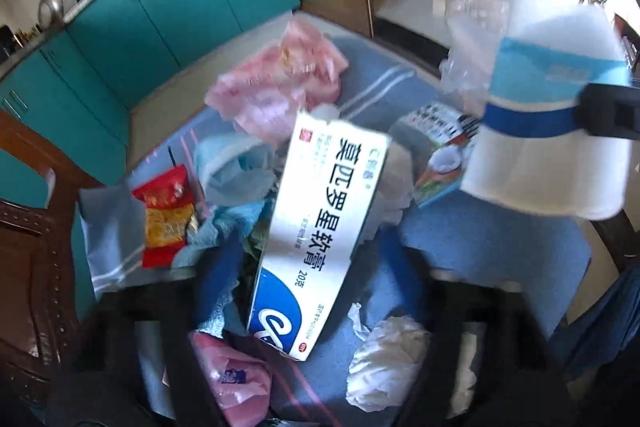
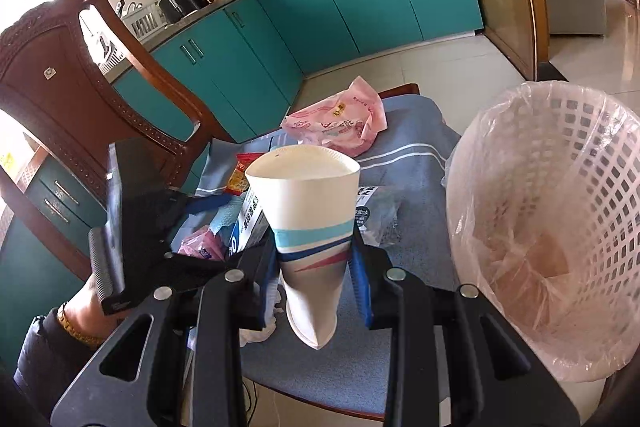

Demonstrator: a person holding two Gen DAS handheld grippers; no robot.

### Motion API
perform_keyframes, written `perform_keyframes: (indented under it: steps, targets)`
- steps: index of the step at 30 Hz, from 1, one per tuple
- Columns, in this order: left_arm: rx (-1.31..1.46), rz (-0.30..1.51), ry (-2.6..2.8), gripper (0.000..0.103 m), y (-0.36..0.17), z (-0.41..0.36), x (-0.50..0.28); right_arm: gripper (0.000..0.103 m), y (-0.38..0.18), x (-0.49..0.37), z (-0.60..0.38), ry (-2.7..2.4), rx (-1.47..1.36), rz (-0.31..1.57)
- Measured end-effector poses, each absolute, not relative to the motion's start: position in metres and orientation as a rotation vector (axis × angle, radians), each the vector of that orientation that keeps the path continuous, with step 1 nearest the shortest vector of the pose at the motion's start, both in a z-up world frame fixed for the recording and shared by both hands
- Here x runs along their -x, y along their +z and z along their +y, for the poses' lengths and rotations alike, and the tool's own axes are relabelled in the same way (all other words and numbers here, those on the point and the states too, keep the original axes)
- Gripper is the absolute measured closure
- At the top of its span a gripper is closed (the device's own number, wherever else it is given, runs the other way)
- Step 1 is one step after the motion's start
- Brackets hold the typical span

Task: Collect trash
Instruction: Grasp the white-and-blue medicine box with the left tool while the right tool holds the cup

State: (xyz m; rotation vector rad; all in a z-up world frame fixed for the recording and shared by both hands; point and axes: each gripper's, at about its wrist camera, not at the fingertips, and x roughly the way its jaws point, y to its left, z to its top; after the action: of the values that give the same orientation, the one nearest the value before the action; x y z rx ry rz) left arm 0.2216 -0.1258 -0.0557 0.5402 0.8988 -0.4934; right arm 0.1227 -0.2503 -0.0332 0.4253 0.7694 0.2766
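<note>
The right gripper [image 2: 314, 259] squeezes a paper cup [image 2: 308, 211] between its fingers and holds it up in the air above the blue cloth [image 2: 416, 155]. The cup is pinched flat near its bottom end, and its open mouth points to the far side. Just to the right stands a white basket [image 2: 560, 187] with a clear bag inside. Its mouth is wide and open, and there is free air between cup and basket.

The left gripper [image 1: 308, 307] has a long white box [image 1: 316, 227] between its fingers. The fingers are dark and blurry, so one cannot tell if they press on it.

Only the left view shows the crumpled white paper [image 1: 384, 359] near the box and the red snack bag [image 1: 168, 215] at the left edge of the cloth. Only the right view shows the basket, the brown chair [image 2: 80, 87] on the left and a person's sleeve [image 2: 44, 343].

The pink bag [image 2: 340, 123] lies at the far edge.
</note>
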Motion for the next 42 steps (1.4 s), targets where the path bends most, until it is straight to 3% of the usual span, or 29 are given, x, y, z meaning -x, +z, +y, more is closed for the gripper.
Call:
perform_keyframes:
  steps: [1,6,19,25,42]
  targets:
    - [-0.534,0.916,-0.490,0.059,-0.058,-0.127,-0.223,0.071,-0.034,-0.123,-0.250,0.277,-0.427,0.771]
    - [-0.462,0.915,-0.519,0.060,-0.052,-0.114,-0.216,0.071,-0.032,-0.123,-0.248,0.286,-0.424,0.764]
    - [-0.049,0.581,-0.312,0.060,0.057,-0.037,-0.100,0.071,-0.013,-0.098,-0.225,0.354,-0.319,0.679]
    - [0.083,0.530,-0.163,0.060,0.035,-0.006,-0.054,0.071,-0.014,-0.081,-0.207,0.301,-0.219,0.682]
    - [0.077,0.601,-0.184,0.060,0.015,0.001,-0.067,0.071,-0.028,-0.063,-0.197,0.232,-0.175,0.699]
